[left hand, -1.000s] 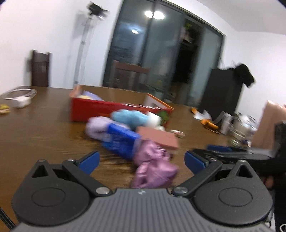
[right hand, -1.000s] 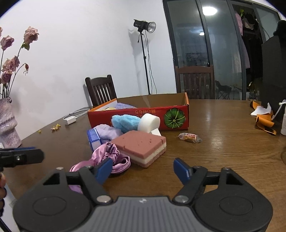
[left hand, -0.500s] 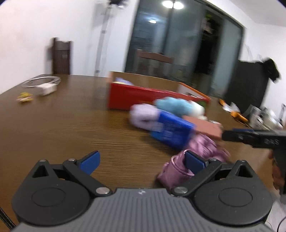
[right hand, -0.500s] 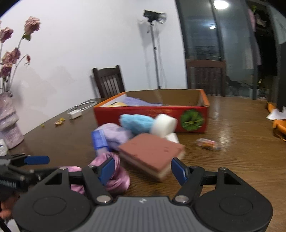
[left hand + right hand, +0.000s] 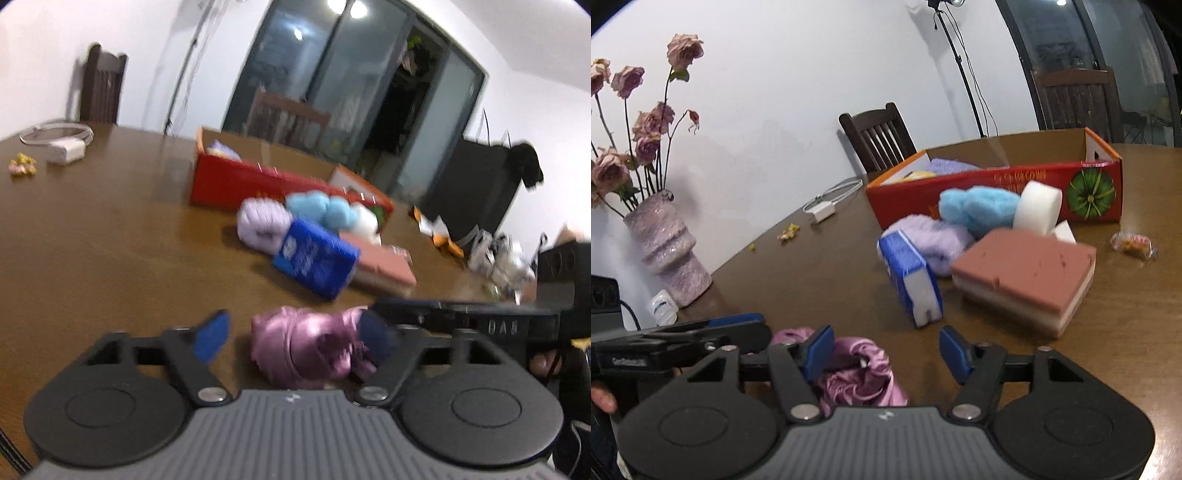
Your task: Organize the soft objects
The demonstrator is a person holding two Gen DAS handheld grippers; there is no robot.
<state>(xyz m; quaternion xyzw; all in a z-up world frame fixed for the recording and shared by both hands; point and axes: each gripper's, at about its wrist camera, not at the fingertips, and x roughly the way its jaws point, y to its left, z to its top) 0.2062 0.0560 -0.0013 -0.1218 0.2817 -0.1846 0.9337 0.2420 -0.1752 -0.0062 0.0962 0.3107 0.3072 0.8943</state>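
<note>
The left gripper [image 5: 295, 332] sits low over the table [image 5: 92, 251] with the pink cloth [image 5: 303, 343] between its blue pads; its jaws have just been closing and now stand about half apart; the right pad [image 5: 373, 332] lies against the cloth's edge, the left pad [image 5: 212, 334] is clear of it, so the cloth is bracketed, not pinched; the view is blurred, so whether the right pad presses cannot be told

The right gripper [image 5: 886, 350] comes at the same cloth [image 5: 860, 373] from the other side; its jaws too have just been closing and stand at a middling gap; its left pad [image 5: 818, 349] rests on or just above the cloth, its right pad [image 5: 953, 350] is over bare wood; nothing is gripped

In the right view the left gripper's finger [image 5: 683, 339] reaches in from the left edge, just beside the cloth; a hand [image 5: 602, 397] shows under it

Past the cloth lies the pile: a blue pack [image 5: 912, 280] standing on edge, touching a lilac towel [image 5: 931, 236]; a pink sponge [image 5: 1027, 273] flat just beside them; a blue fluff [image 5: 979, 206] and a white roll [image 5: 1038, 208] against the red box [image 5: 997, 177]; the box is open-topped, with a lilac item [image 5: 947, 166] and something yellow [image 5: 916, 174] inside

A wrapped sweet [image 5: 1134, 243] lies apart to the right of the sponge; a vase [image 5: 670, 254] of roses stands at the table's left edge; a charger [image 5: 822, 212] with its cable lies near the far side
</note>
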